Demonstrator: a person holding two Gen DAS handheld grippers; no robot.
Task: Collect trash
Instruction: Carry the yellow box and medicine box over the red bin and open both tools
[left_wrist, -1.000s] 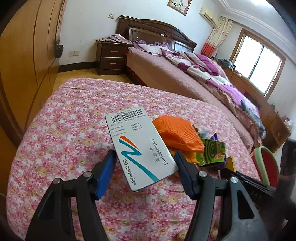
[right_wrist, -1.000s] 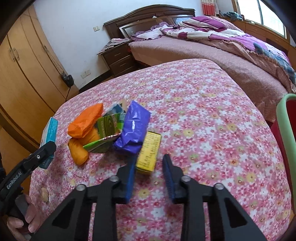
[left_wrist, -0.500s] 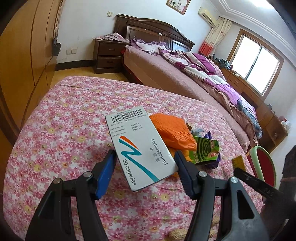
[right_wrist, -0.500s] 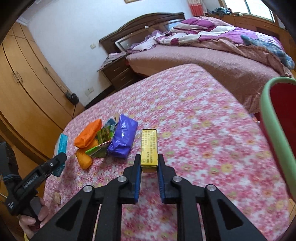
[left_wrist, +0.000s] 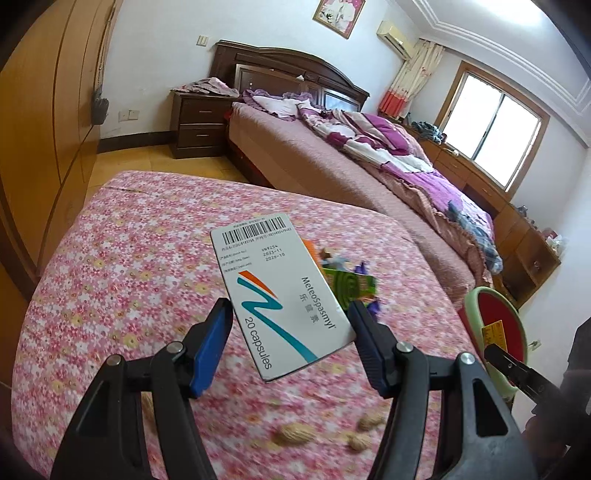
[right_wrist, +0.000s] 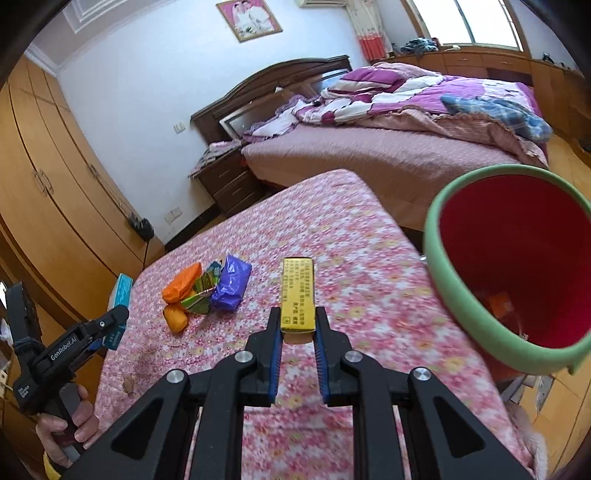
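Observation:
My left gripper (left_wrist: 288, 307) is shut on a white capsule box (left_wrist: 273, 280), held above the pink flowered bedcover (left_wrist: 129, 266). My right gripper (right_wrist: 297, 314) is shut on a small yellow box (right_wrist: 297, 288), lifted off the cover and just left of a red bin with a green rim (right_wrist: 443, 266). A pile of trash lies on the cover: orange packets (right_wrist: 183, 282), a green wrapper (right_wrist: 201, 293) and a purple packet (right_wrist: 231, 282). The left wrist view shows the green wrapper (left_wrist: 351, 286) behind the capsule box and the bin's rim (left_wrist: 471, 306) at the right.
Peanuts (left_wrist: 295, 434) lie on the cover near its front edge. A wooden wardrobe (right_wrist: 44, 192) runs along the left. A second bed (right_wrist: 388, 147) with purple bedding and a dark nightstand (left_wrist: 199, 125) stand behind. A hand (right_wrist: 70, 417) grips the left gripper's handle.
My right gripper shut on the yellow box, lifted it and carried it right toward the red bin. My left gripper rose a little with the capsule box still in it.

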